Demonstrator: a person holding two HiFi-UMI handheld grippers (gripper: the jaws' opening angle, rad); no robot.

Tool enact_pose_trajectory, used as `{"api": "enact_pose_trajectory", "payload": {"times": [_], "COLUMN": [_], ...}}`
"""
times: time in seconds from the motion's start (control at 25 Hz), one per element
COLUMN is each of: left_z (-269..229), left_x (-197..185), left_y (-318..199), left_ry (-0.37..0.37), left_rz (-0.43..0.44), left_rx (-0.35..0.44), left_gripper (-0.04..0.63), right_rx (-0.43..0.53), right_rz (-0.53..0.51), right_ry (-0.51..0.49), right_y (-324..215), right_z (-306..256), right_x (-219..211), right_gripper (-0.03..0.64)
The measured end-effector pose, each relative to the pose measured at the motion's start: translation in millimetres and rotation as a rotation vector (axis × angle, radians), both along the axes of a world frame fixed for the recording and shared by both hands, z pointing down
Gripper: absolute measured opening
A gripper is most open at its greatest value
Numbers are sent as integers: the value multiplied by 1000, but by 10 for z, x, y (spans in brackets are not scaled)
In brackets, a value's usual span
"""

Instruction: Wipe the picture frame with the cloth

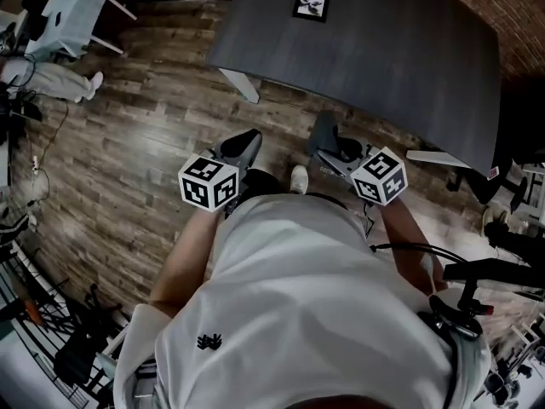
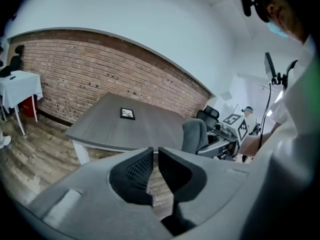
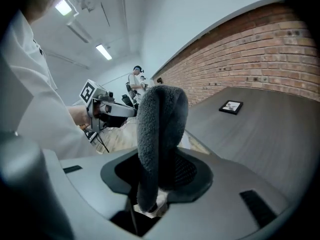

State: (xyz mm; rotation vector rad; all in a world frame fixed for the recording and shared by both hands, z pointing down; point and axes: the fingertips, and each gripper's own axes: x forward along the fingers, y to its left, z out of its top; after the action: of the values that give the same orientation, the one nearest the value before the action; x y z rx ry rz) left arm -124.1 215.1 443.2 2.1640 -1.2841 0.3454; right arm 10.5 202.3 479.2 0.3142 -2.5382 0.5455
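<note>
A small black picture frame (image 1: 312,3) lies flat on the dark grey table (image 1: 400,66), far from both grippers; it also shows as the frame (image 2: 128,114) in the left gripper view and the frame (image 3: 231,106) in the right one. My right gripper (image 1: 326,147) is shut on a grey fluffy cloth (image 3: 160,134), which stands up between its jaws; the cloth (image 1: 324,131) sits short of the table's near edge. My left gripper (image 1: 247,147) is shut with nothing in it, over the wooden floor. The right gripper (image 2: 222,140) with its cloth is visible from the left one.
A brick wall (image 2: 100,79) runs behind the table. A white-clothed table (image 1: 72,11) stands at the far left, with a person's legs (image 1: 51,79) beside it. Stands and cables (image 1: 502,262) crowd the right side; more gear (image 1: 51,331) lies at lower left.
</note>
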Motion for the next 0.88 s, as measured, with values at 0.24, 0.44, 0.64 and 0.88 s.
{"api": "enact_pose_trajectory", "payload": {"times": [0.24,0.44,0.64,0.88], "left_z": [141,448,832,1276], "left_x": [-361,-527,-558,-366], "left_y": [-1218,-2480,-3731,-4778], "left_ry": [-12,49,20,7], "left_rz": [46,87,140,123], "left_rx": [-12,-75,-133,-186], "left_gripper": [99,121,123,123], "right_rx": [-20,-57,-81,-99], "right_rz": [132,299,443,549], "right_ry": [15,64,90,131], "right_y": [-815,-1432,-2017,-2216], "right_z": [90,103,65,89], "right_x": [-110,-104,-182,-34], "right_gripper": [146,147,149,149]}}
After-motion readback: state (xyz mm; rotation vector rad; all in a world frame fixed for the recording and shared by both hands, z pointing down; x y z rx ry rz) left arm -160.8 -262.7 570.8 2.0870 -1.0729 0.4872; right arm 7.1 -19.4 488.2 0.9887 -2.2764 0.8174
